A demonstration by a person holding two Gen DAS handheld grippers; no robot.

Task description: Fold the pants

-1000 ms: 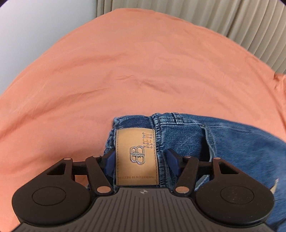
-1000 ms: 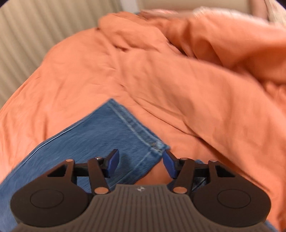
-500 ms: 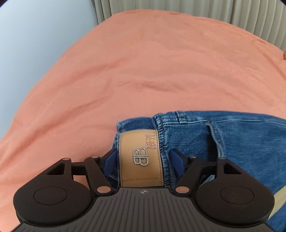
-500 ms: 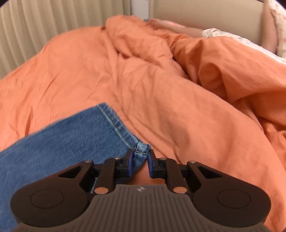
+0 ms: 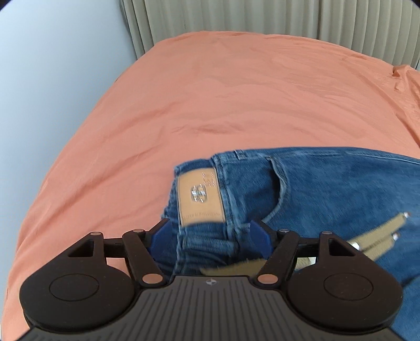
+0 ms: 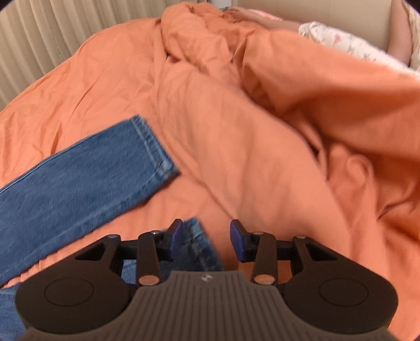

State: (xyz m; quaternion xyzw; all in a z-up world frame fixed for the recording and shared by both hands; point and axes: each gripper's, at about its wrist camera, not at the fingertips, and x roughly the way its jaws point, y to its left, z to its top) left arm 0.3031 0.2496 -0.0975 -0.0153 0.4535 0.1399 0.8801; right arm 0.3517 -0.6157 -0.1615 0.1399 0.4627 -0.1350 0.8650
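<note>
Currently, the pants (image 5: 328, 183) are blue denim jeans lying on a bed covered by an orange sheet (image 5: 223, 91). All positions below are given relative to the pants.

Left tongs (image 5: 210, 234): the two blue pads stand apart, one on each side of the bunched waistband. The pads are not pressed together, and firm contact with the denim cannot be confirmed. A tan leather patch (image 5: 200, 195) on the waistband sits just beyond the pad tips. A pocket opening lies to the right of the patch. Beige drawstring ends (image 5: 378, 236) with pale tips rest on the denim, right of the tongs. Beyond the waistband, the sheet extends to a pleated curtain (image 5: 262, 15). A pale wall (image 5: 52, 78) is on the far left.

Right tongs (image 6: 206, 236): the pads stand apart with a clear gap. A hemmed denim edge (image 6: 199, 244) lies under and beside the left pad; orange sheet shows beneath the right pad. A second pant leg (image 6: 78, 178) lies flat to the upper left of these tongs, with its stitched hem (image 6: 155, 149) at the far end. Beyond the hem, a rumpled orange duvet (image 6: 302, 91) is heaped. A floral pillow (image 6: 338, 39) lies at the far edge, behind the duvet.
</note>
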